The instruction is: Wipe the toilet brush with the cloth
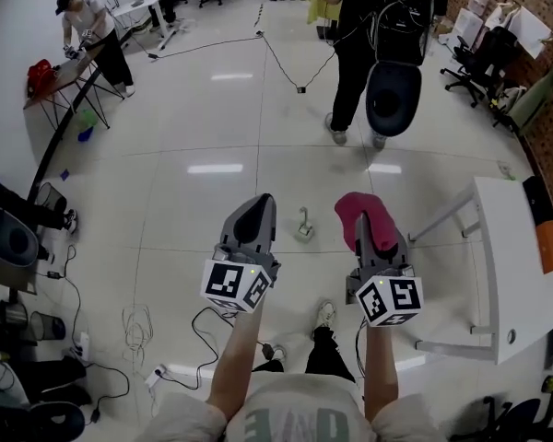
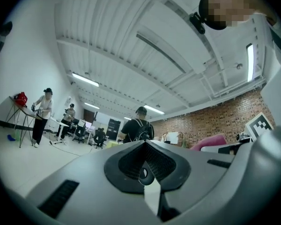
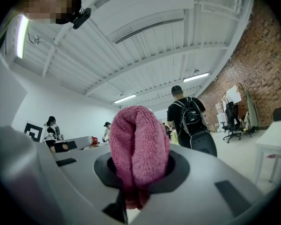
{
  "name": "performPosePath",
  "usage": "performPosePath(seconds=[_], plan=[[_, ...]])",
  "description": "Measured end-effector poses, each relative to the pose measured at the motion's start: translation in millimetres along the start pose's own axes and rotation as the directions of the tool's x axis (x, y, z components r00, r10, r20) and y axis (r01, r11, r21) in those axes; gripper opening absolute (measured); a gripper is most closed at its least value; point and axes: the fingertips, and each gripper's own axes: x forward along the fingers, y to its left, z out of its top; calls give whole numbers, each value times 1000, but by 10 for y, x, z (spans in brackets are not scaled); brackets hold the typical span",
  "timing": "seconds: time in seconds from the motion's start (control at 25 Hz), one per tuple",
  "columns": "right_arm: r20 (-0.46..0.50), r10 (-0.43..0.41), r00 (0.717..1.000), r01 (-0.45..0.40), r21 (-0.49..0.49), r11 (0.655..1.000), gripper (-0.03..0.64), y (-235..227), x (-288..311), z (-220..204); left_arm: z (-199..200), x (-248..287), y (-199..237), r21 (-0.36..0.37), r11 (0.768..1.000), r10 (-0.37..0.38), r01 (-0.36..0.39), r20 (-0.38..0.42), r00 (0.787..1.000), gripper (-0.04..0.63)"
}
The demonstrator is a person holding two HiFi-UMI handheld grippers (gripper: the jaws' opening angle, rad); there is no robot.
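Status: wiping hadn't started.

- Right gripper (image 1: 380, 247): clamped on a pink terry cloth (image 3: 139, 144). The cloth was folded into a thick wad that bulged out past the jaw tips, with its tail pinched between the pads. So the cloth was in hand.
- Left gripper (image 2: 147, 170): jaws fully together with nothing between them. Empty.
- Both grippers were held out in front of the person at about the same height, side by side and apart. Both pointed roughly level.
- Small pale toilet brush (image 1: 304, 226): it stood upright on its base on the glossy white tiled floor (image 1: 194, 201). It lay ahead of the jaw tips and well below them, in the gap between the two grippers, to the right of the left gripper and to the left of the right one. It touched neither gripper nor the cloth. Neither gripper view picked it up, since both looked over it. It was too small in the head view to make out the bristles.
- White table (image 1: 511, 274): off to the right of the right gripper, a bit ahead. Nothing task-related showed on it.
- Farther ahead of the right gripper stood a person with a black backpack (image 1: 369, 44), back turned. Far off to the left of the left gripper, a person in a cap (image 1: 88, 26) worked at a folding table.

My read on what was done and left:
- Done: cloth picked up.
- Left: close in and drop down to the brush.
- Left: take its handle, probably with the empty left gripper.
- Left: run the cloth over it.

No contact was made, so essentially the whole wipe remained.
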Motion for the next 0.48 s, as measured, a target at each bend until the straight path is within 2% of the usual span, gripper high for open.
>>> performPosePath(seconds=[0.2, 0.36, 0.48], plan=[[-18, -23, 1000, 24, 35, 999, 69, 603, -556, -72, 143, -714, -10, -18, 1000, -25, 25, -27, 999, 3], [-44, -46, 998, 47, 40, 998, 69, 724, -919, -170, 116, -1079, -80, -40, 999, -1, 0, -36, 999, 3], [-70, -53, 996, 56, 45, 997, 69, 790, -1150, -255, 52, -1302, -229, -35, 999, -20, 18, -54, 998, 3]])
